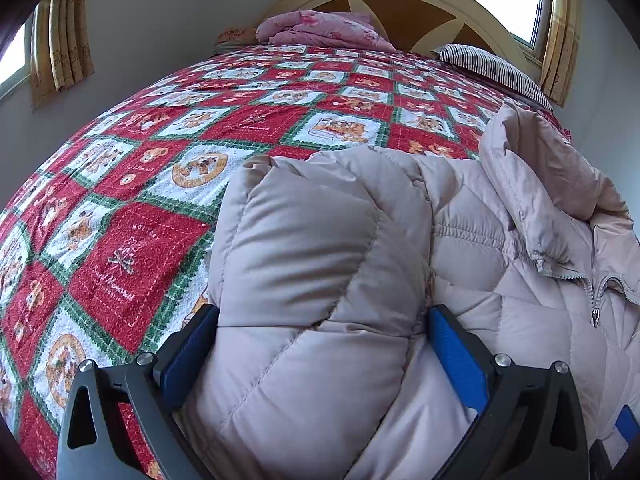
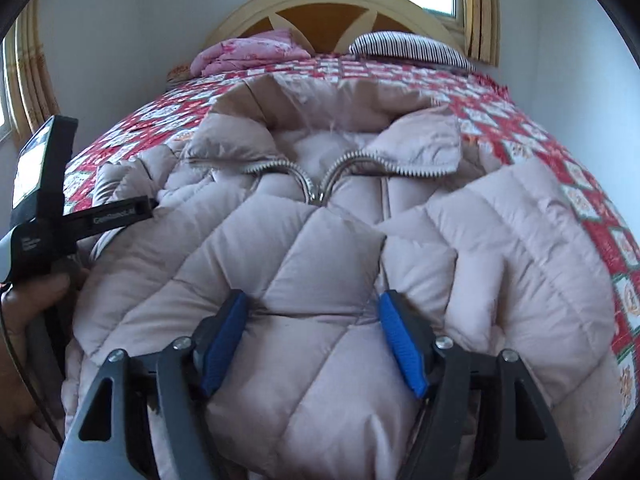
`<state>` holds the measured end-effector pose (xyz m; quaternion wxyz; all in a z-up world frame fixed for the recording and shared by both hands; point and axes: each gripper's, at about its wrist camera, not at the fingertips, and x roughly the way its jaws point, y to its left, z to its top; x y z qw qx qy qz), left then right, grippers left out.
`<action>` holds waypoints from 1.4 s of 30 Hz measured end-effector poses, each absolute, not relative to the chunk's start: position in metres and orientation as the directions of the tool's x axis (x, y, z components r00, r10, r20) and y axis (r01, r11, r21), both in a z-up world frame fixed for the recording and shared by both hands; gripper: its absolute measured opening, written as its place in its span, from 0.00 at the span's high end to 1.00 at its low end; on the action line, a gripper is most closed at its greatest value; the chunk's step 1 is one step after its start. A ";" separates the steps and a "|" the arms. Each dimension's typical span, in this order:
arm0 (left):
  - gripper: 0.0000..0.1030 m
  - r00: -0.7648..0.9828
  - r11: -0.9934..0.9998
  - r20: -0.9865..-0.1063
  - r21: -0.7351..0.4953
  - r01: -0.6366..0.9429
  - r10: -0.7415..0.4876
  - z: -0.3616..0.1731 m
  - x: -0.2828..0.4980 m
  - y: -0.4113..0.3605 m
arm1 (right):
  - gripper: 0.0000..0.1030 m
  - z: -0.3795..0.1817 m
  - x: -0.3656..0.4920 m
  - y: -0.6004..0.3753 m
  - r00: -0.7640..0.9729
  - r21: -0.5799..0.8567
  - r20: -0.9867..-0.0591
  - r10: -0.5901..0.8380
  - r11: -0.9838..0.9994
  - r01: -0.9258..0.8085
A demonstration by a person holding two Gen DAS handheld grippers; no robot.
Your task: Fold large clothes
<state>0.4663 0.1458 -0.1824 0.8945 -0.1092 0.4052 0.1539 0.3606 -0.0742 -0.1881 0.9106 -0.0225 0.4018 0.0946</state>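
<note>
Two claws are on the job, and both have a bite of the pale pink down jacket (image 2: 320, 240) spread across the bed (image 1: 120, 200). Our left claw (image 1: 320, 316) has its blue pads wide apart but pressed against either side of a thick quilted fold, the sleeve end by the look of it, which bulges up between them. Our right claw (image 2: 312, 300) does the same lower on the jacket's front, pads squeezing a puffy panel just below the half-open zipper (image 2: 316, 188).

Around us: a red, white and green patchwork bedspread (image 1: 132, 248) with bear squares lies under the jacket. Up at the arched wooden headboard (image 2: 328, 12) sit a crumpled pink quilt (image 2: 248, 54) and a striped pillow (image 2: 408, 48), well apart from the jacket. Yellow curtains (image 1: 64, 32) frame the windows.

From the right wrist view, the left handset (image 2: 44, 200) and the hand (image 2: 28, 312) gripping it crowd the left edge, covering that side of the jacket. The jacket's collar (image 2: 420, 144) flops open towards the headboard.
</note>
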 end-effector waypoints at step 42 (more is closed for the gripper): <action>0.01 0.671 0.966 -0.723 -0.020 -0.258 0.164 -0.174 0.413 0.091 | 0.28 -0.144 0.376 -0.099 0.640 0.101 -0.729 0.245 0.962 -0.253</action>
